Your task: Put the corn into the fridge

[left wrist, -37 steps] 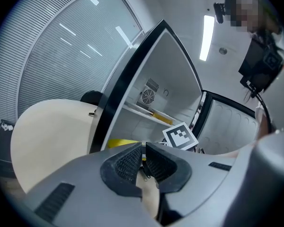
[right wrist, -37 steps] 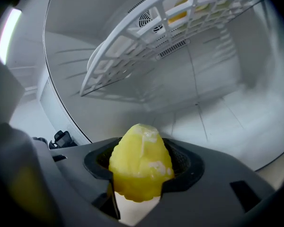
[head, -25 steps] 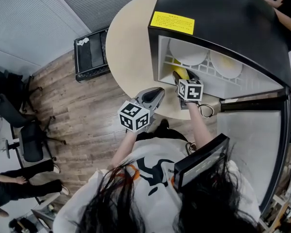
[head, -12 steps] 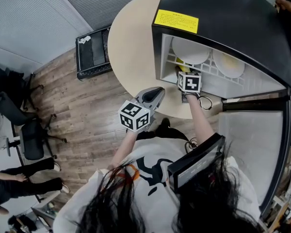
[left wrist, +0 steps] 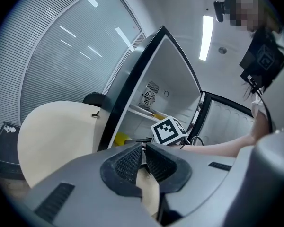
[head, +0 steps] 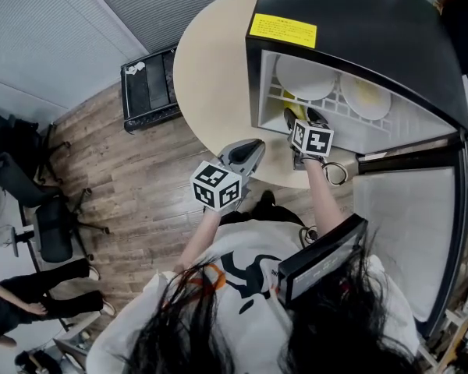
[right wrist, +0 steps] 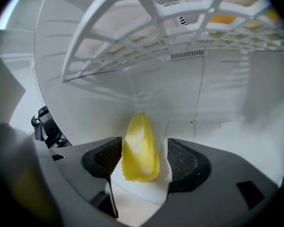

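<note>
corn (right wrist: 140, 148) 1 | fridge (head: 359, 29) 1 | white plates (head: 304, 78) 2 | round table (head: 210, 68) 1

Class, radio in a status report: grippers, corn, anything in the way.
Left gripper shut, empty, outside the fridge. Right gripper opening, corn loose between its jaws, under the shelf. Nothing in the way.

Fridge (head: 359, 29) door (head: 402, 240) open, my way in is clear; 1 white shelf (right wrist: 146, 32) caps headroom, corn (right wrist: 139, 148) lies dead ahead.
</note>
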`<state>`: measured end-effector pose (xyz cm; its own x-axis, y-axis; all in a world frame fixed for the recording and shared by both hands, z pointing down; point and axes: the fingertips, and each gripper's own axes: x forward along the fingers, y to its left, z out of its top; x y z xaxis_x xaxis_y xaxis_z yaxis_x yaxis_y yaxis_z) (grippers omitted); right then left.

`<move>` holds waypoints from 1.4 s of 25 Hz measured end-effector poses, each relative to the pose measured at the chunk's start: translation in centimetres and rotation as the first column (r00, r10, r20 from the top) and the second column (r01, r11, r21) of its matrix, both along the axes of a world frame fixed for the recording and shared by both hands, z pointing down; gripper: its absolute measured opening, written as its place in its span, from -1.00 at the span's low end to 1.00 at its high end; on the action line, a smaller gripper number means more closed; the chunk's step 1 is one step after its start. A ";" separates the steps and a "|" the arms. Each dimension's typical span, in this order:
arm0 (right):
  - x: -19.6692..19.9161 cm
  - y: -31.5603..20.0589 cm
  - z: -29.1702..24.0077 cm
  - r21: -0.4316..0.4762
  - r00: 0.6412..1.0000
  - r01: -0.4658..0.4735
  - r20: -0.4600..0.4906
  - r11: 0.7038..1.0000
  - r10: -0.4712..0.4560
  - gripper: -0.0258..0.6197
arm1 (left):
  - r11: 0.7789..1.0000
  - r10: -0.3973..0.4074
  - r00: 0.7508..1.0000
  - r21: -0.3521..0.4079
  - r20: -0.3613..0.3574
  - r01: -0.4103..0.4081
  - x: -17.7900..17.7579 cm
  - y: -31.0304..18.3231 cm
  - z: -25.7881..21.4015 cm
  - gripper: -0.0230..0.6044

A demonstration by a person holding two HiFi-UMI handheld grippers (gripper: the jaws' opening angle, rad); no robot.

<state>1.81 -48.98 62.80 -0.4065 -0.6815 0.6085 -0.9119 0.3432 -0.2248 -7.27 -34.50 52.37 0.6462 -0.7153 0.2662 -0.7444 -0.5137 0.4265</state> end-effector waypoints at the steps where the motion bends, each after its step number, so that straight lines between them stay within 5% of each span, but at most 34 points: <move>1: 0.2 0.4 -0.3 0.005 1.000 -0.010 0.006 1.000 0.010 -0.03 | 1.000 0.004 1.000 0.001 0.001 -0.004 0.0 0.1 0.0 -0.83; 14: 1.7 5.2 -5.5 0.098 0.989 -0.098 0.118 0.990 0.086 -0.03 | 0.998 0.062 0.998 0.022 0.004 -0.062 0.6 2.5 -0.5 -0.83; 21: 0.1 9.0 -9.2 0.145 0.968 -0.091 0.246 0.985 0.053 -0.03 | 0.996 0.084 0.996 0.034 0.001 -0.084 -0.1 4.9 -1.2 -0.83; 35: -2.5 18.4 -13.1 0.252 0.960 -0.087 0.279 0.964 0.014 -0.21 | 0.978 0.192 0.981 0.081 0.022 -0.194 0.2 11.5 -2.2 -0.83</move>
<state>-0.69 -30.62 49.66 -0.4924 -0.8244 0.2790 -0.8460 0.3780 -0.3760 -7.11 -23.02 50.17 0.7708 -0.5973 0.2215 -0.6335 -0.6815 0.3665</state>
